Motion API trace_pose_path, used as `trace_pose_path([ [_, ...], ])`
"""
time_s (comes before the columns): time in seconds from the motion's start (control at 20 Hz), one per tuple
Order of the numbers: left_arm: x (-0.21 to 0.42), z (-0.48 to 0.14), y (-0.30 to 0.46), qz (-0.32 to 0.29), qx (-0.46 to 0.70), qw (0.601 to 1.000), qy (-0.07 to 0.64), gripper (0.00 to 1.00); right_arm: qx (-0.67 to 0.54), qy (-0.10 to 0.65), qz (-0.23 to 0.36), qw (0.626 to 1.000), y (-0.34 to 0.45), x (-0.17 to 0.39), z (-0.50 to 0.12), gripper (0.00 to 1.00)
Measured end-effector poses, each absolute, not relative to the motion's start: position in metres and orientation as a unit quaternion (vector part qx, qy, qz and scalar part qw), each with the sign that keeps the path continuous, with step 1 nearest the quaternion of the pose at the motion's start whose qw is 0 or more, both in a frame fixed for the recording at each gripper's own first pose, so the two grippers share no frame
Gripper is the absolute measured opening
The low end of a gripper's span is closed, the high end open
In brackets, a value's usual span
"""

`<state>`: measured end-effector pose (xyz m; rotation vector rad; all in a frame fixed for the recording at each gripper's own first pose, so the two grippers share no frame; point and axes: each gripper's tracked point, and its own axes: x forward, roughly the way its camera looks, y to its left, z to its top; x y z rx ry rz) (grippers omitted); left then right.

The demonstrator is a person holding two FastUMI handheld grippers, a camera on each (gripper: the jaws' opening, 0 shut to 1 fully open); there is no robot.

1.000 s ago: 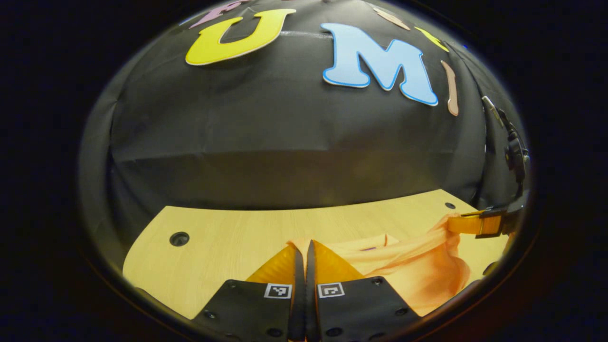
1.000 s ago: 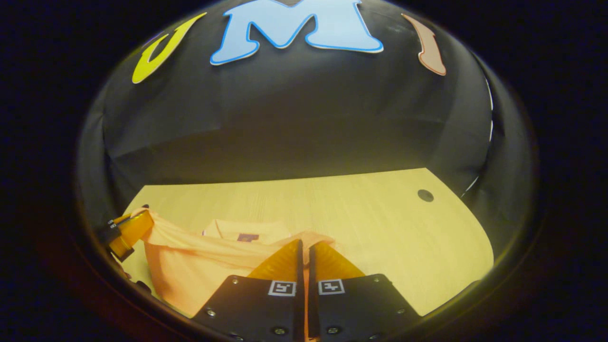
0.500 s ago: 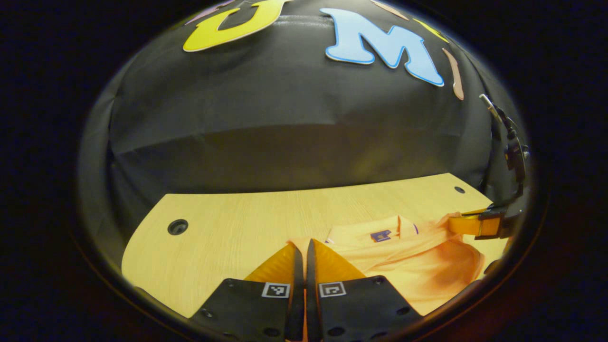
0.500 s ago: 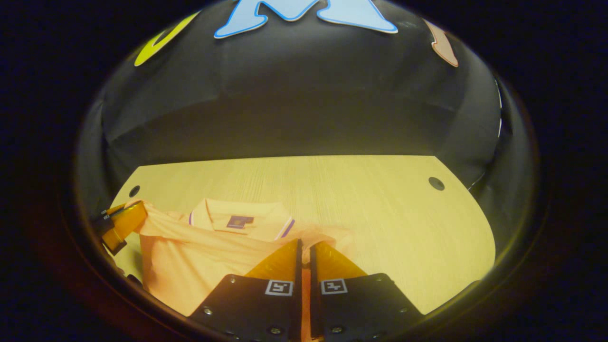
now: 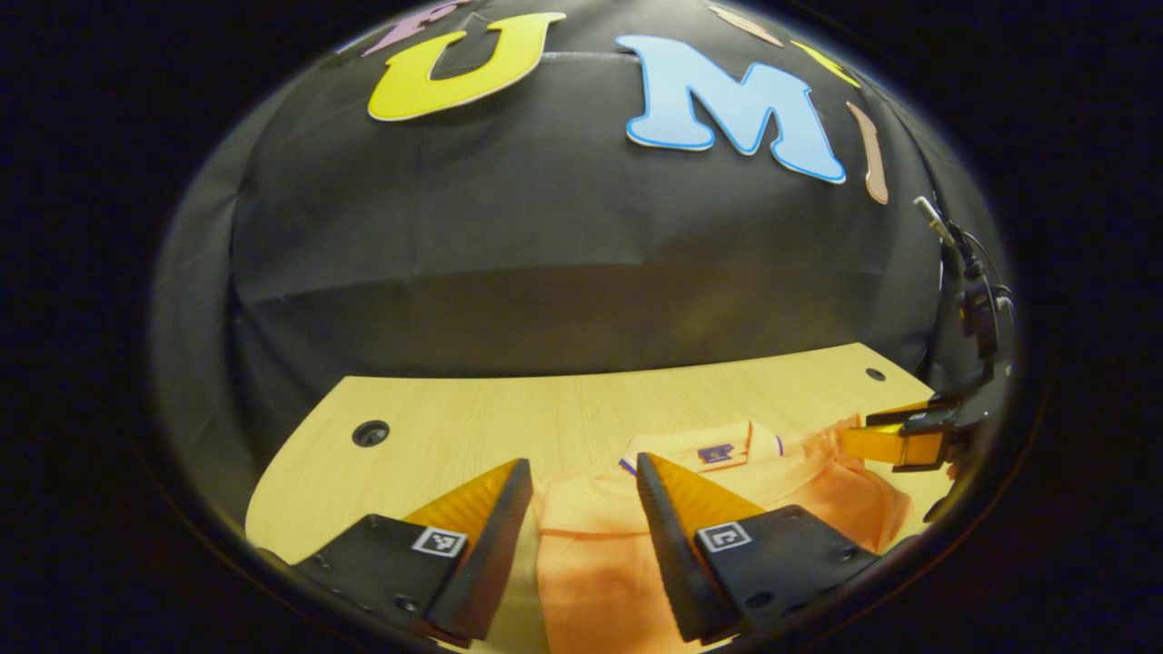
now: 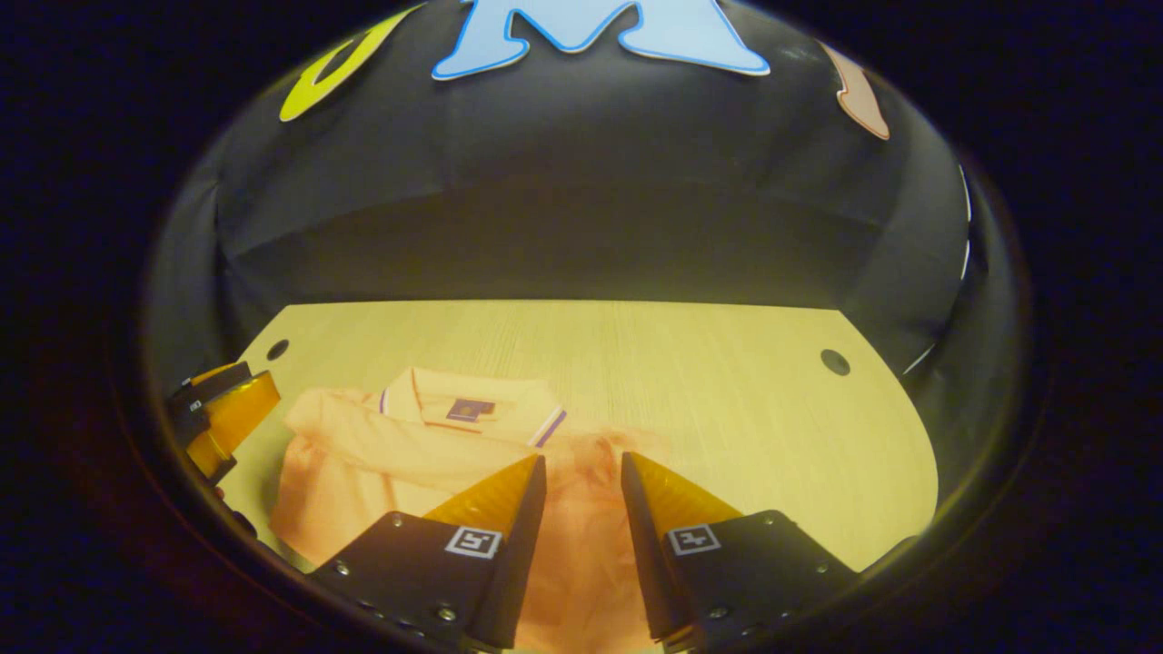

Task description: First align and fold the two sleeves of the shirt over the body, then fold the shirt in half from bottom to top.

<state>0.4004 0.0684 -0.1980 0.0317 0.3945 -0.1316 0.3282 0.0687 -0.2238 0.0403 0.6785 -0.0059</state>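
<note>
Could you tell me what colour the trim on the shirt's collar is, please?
Purple and white, on the collar of the orange shirt; clearest in the right gripper view.

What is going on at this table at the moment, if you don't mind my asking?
A person is folding an orange shirt on a wooden table with a hand-held tool in each hand. Both the left tool and the right tool have their fingers spread open, with the cloth lying loose between them, gripped by neither. The shirt lies on the table with its collar toward the back wall, and it looks folded bottom to top, so the fold appears done.
</note>
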Motion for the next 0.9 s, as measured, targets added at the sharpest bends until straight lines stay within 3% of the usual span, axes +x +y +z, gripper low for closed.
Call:
trace_pose_path([
  [0.05, 0.394, -0.189, 0.070, -0.058, 0.016, 0.980, 0.189, 0.86, 0.016, 0.325, 0.000, 0.946, 0.069, 0.323, -0.215, 0.54],
  [0.25, 0.365, -0.156, 0.064, -0.048, 0.018, 0.986, 0.160, 0.98, -0.001, 0.300, 0.009, 0.954, 0.068, 0.294, -0.183, 0.60],
  [0.3, 0.357, -0.148, 0.061, -0.048, 0.016, 0.987, 0.153, 0.97, -0.006, 0.294, 0.016, 0.956, 0.069, 0.287, -0.175, 0.66],
  [0.35, 0.348, -0.141, 0.057, -0.050, 0.012, 0.988, 0.146, 0.96, -0.014, 0.287, 0.018, 0.958, 0.068, 0.276, -0.167, 0.87],
  [0.4, 0.340, -0.134, 0.053, -0.050, 0.008, 0.989, 0.139, 0.96, -0.018, 0.278, 0.020, 0.960, 0.068, 0.268, -0.158, 0.94],
  [0.9, 0.247, -0.081, 0.031, -0.033, -0.009, 0.995, 0.095, 0.96, -0.041, 0.177, 0.048, 0.982, 0.063, 0.178, -0.072, 0.94],
])
